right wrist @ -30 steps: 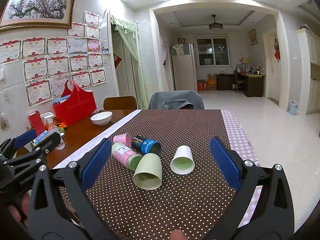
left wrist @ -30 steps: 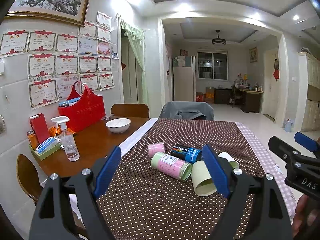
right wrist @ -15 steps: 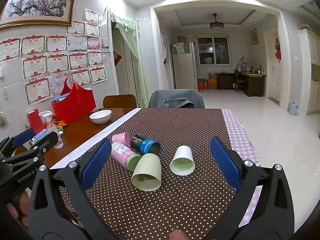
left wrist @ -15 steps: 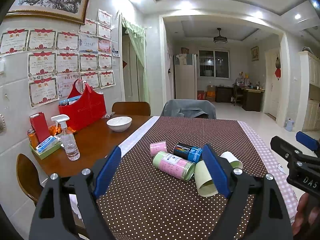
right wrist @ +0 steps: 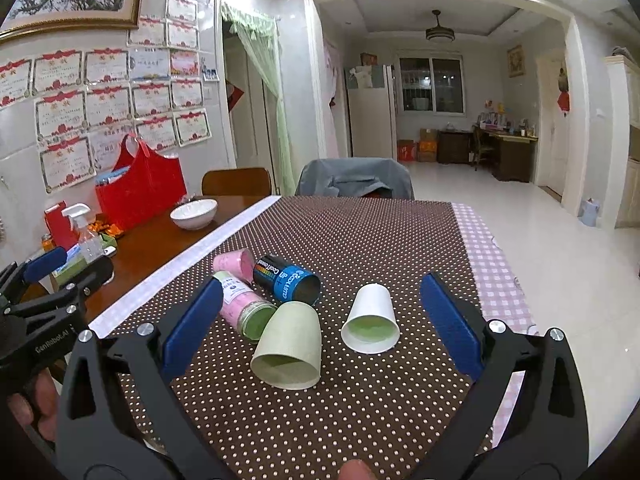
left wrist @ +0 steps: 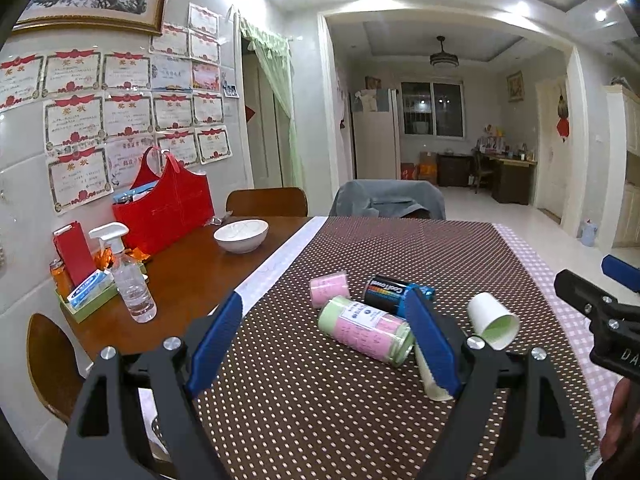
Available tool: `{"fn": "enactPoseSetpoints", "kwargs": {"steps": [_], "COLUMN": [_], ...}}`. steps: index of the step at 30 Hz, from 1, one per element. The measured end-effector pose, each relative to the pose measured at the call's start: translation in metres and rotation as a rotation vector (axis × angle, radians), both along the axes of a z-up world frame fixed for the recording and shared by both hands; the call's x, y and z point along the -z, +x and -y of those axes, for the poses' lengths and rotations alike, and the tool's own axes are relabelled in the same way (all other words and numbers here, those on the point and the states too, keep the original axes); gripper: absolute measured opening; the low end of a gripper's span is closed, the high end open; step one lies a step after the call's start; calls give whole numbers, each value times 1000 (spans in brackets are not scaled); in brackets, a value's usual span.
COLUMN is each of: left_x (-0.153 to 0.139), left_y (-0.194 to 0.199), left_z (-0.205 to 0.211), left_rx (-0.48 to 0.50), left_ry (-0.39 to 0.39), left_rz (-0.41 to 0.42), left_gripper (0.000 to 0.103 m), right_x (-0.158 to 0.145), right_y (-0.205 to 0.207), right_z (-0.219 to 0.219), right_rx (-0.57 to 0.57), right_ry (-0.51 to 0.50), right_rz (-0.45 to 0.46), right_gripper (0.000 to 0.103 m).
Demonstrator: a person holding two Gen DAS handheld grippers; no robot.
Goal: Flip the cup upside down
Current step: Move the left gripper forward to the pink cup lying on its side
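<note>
Left gripper [left wrist: 326,338] eased fwd, green cup [left wrist: 426,372] now mostly hidden, prob. unmoved

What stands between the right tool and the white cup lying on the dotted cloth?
Nothing visible. The right tool is open, and the white cup lies on its side between its fingers' lines, mouth toward the camera. The pale green cup lies beside it on the left, apart.

matt paper cup [right wrist: 371,322], glossy wood table [left wrist: 188,276]

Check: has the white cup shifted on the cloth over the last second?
No. In the right wrist view the white cup lies on its side, keeping its gap from the pale green cup and blue can.
</note>
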State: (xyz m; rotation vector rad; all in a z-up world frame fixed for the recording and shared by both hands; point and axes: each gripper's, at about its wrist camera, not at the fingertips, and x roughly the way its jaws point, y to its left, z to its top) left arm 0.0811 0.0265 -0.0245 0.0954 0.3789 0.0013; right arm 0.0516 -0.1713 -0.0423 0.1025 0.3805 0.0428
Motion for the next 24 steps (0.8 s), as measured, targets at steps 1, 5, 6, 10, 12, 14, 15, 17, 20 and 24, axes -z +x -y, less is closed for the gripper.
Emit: {"fn": "enactPoseSetpoints", "kwargs": {"steps": [1, 5, 6, 10, 12, 14, 15, 17, 20, 24], "left_x": [2, 11, 13, 24, 30, 35, 38, 43, 54, 71], "left_y": [7, 38, 44, 83, 104, 125, 135, 157, 189, 232], "left_z": [-2, -8, -9, -15, -19, -21, -22, -24, -24, -25], "left_rx": [0, 1, 1, -1, 3, 12, 22, 44, 73, 129], "left_ry": [4, 22, 28, 52, 64, 81, 85, 97, 133, 183], "left_rz": [-5, -41, -51, -113, -144, -174, -190, -230, -290, -393], "left_gripper": [82, 82, 82, 82, 82, 82, 82, 82, 82, 82], "right_x": [2, 15, 18, 31, 36, 39, 41, 44, 46, 49], "right_y": [6, 37, 43, 68, 80, 89, 96, 106, 121, 144], "right_z": [-1, -4, -4, -4, -4, -5, -5, -4, -4, -2], "right_rx": [-3, -15, -15, -18, -25, -28, -29, -31, -27, -25], "right_ry": [-3, -8, -8, -13, -16, -22, -22, -19, -21, -25], "right_rz": [-10, -65, -79, -143, -172, -197, -213, -236, -263, -302], "right_gripper": [97, 97, 97, 97, 97, 97, 97, 97, 97, 97]}}
